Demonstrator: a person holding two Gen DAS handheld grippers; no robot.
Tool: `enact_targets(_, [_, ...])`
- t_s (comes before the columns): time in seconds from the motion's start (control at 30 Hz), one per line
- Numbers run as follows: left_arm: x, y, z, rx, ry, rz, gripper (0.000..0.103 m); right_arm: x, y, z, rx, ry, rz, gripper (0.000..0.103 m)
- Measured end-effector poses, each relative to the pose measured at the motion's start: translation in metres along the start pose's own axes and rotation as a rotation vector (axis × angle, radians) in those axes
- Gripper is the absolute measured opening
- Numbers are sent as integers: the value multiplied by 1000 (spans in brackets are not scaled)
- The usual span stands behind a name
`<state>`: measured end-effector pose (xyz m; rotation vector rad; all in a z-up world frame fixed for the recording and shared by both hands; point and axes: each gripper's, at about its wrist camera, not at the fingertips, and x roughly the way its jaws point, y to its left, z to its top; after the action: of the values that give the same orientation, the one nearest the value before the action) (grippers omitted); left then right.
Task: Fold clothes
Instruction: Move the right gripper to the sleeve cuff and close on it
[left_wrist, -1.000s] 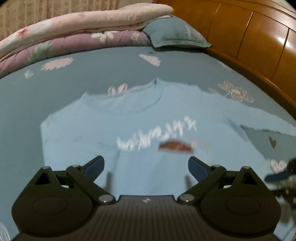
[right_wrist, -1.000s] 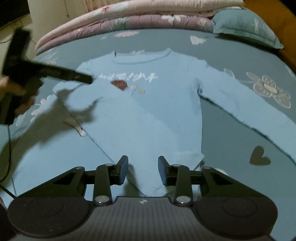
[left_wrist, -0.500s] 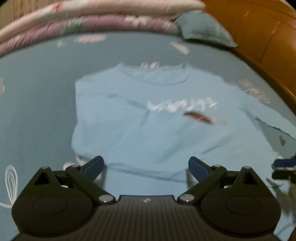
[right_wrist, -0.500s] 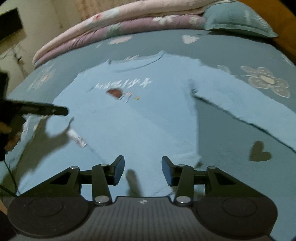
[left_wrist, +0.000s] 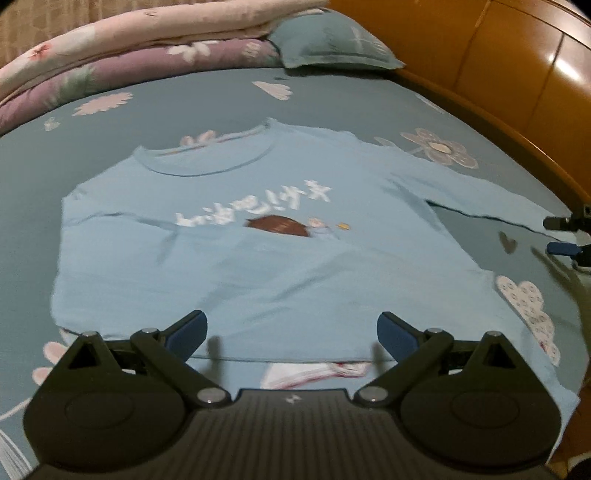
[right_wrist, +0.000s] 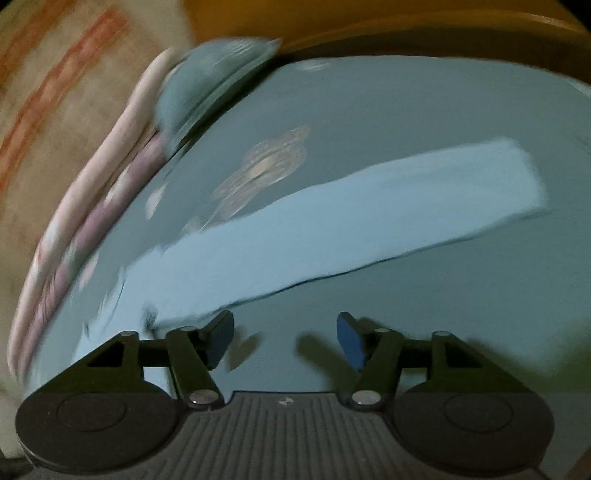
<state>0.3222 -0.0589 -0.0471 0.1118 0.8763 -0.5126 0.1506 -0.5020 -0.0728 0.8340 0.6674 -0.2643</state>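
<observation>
Your left hand-held gripper (left_wrist: 291, 334) is angled downward, its 2 jaws spread wide with nothing between them. Your right hand-held gripper (right_wrist: 284, 338) is also angled downward and rolled to one side; its jaws are opening and nothing sits between them.

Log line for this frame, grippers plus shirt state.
left gripper: open, empty | right gripper: opening, empty | shirt: flat on bed | sleeve: outstretched

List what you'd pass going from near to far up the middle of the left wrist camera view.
Open left gripper → light blue long-sleeved shirt with white lettering → teal flower-print bedsheet → folded pink and purple floral quilts.
</observation>
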Motion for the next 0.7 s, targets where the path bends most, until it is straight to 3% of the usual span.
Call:
enact_targets(0.2, [1, -23, 5, 47, 20, -52, 98, -14, -63, 7, 257, -96, 55, 68])
enact_targets(0.4, [-1, -51, 11, 119, 22, -101, 98, -11, -97, 11, 447, -193, 110, 67])
enact_targets(0.7, [-1, -60, 17, 156, 33, -89, 98, -10, -105, 15, 515, -337, 69, 67])
